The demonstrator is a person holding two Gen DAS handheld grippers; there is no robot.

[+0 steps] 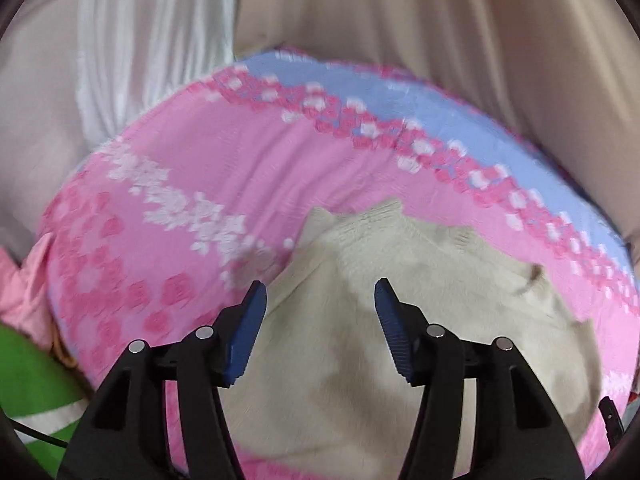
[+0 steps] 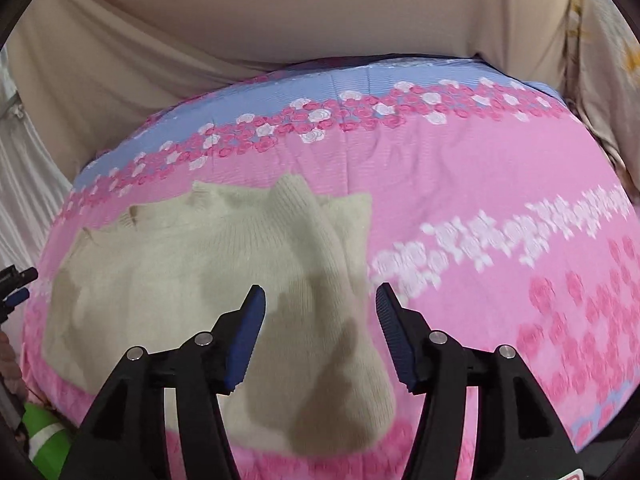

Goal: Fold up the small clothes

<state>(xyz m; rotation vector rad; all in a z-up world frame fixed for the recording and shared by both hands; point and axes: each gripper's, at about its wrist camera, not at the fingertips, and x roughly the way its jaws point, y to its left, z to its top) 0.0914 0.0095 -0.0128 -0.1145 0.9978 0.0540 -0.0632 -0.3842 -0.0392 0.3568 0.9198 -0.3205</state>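
Note:
A small cream knitted garment (image 2: 224,280) lies flat on a pink and blue flowered cloth (image 2: 460,184); it also shows in the left wrist view (image 1: 420,300). My left gripper (image 1: 320,292) is open and empty, hovering above the garment's left part. My right gripper (image 2: 320,296) is open and empty, hovering above the garment's right part, near its right edge. The left gripper's tip (image 2: 16,284) shows at the left edge of the right wrist view.
Beige draped fabric (image 2: 320,32) hangs behind the cloth-covered surface (image 1: 200,168). A white curtain (image 1: 152,48) hangs at back left. A green object (image 1: 28,384) and pink fabric (image 1: 20,292) lie off the left edge.

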